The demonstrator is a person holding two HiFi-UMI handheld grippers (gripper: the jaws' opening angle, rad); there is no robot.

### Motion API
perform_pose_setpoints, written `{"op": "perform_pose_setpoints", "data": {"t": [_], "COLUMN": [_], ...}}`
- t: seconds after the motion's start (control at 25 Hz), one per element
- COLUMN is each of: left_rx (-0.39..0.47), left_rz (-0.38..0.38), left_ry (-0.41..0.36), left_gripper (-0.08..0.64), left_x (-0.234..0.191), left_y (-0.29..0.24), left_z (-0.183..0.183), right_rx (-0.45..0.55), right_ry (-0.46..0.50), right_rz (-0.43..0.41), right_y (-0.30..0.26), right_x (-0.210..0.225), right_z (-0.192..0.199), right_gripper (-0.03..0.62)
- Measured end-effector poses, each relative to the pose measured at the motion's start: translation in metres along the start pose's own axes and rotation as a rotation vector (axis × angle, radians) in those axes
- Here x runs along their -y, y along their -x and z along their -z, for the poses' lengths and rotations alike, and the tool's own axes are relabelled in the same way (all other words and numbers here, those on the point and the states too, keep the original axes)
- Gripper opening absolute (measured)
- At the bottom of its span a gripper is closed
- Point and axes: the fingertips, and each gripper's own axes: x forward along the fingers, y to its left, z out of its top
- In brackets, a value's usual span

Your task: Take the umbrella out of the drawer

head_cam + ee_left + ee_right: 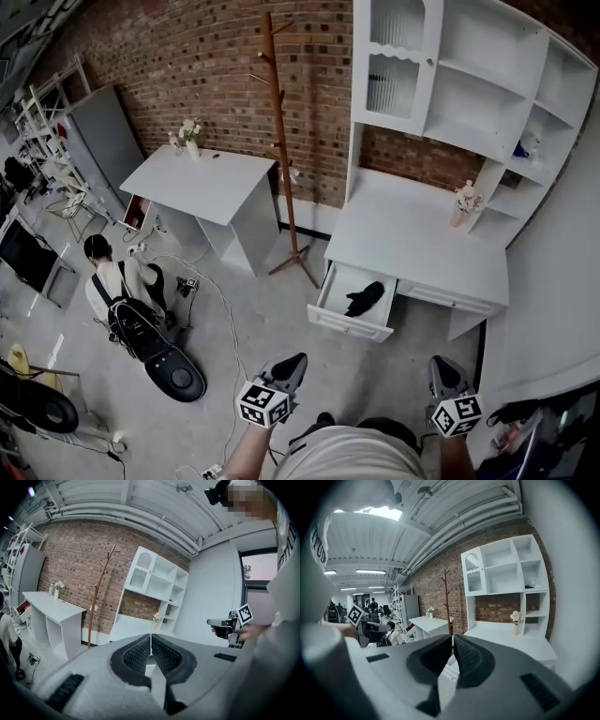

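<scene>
Under the desk [412,234], the umbrella [366,298] is seen in the open drawer [349,328], well beyond the left gripper [291,364] and right gripper [446,369], both held forward, closed and empty.

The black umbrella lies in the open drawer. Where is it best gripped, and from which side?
Probably the umbrella is best taken at its middle, from above. It lies folded and slanted on the bottom of the drawer, whose walls close off the sides; only the top is open. Grip across its narrow width.
</scene>
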Motion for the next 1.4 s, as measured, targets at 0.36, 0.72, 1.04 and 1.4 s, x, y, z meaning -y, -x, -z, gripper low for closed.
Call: {"op": "perform_pose_setpoints", "data": {"t": [0.36,0.72,1.04,1.4], "left_rx": [-0.024,-0.031,-0.037,-0.058], "left_rz": [0.002,-0.075,-0.155,-0.230], "left_ry": [0.018,0.032,0.036,0.051], "left_gripper": [0.028,0.028,0.028,0.028], "left_x": [0.001,-0.012,-0.021,-0.018], "left_y": [-0.009,-0.038,-0.094,-0.144], "left_z": [0.009,0.002,-0.016,-0.028], "right_rx": [-0.018,-0.029,-0.049,-0.065], "right_ry": [-0.009,-0.030,-0.030,-0.031], "right_rz": [0.003,-0.063,-0.152,-0.242], "right_y": [-0.005,-0.052,-0.116,-0.171], "right_x": [0.008,0.038,0.088,0.135], "right_z": [0.003,0.004,-0.008,-0.025], "right_gripper": [0.032,0.031,0.031,0.031]}}
